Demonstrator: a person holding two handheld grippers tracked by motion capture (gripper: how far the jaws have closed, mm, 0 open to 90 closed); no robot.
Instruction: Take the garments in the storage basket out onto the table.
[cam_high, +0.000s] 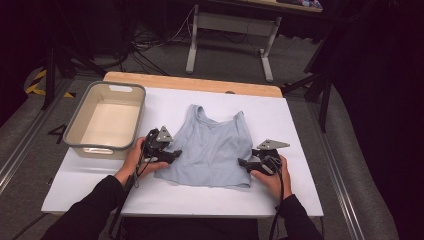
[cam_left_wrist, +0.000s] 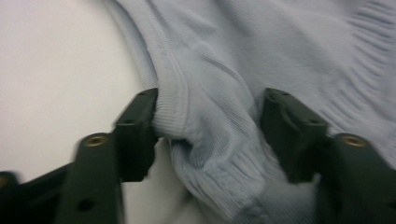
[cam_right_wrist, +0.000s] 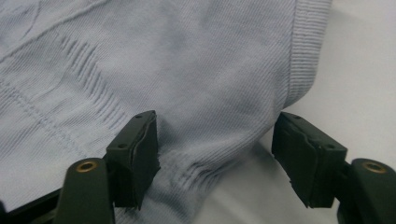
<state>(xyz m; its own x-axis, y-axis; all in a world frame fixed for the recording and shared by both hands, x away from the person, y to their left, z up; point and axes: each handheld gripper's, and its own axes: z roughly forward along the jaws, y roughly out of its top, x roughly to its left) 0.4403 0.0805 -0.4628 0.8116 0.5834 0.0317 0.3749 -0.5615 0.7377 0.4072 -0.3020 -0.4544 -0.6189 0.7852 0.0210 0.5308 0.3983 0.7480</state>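
Left gripper view: left gripper (cam_left_wrist: 208, 123) jaws apart, bunched top (cam_left_wrist: 261, 56) edge between | right gripper (cam_right_wrist: 215, 149) jaws wide, one pad resting on hem corner | top flat mid-table (cam_high: 300, 195), beside tub (cam_high: 80, 120)

Ribbed knit cloth top (cam_high: 212, 145), matt white tabletop (cam_high: 280, 190), seemingly plastic tub (cam_high: 80, 122)

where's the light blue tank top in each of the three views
High view: tank top lies mid-table, between the two grippers.
Left gripper view: fills centre and right, its bunched edge between the jaws.
Right gripper view: covers the left and centre.
Shared landmark: white table cover.
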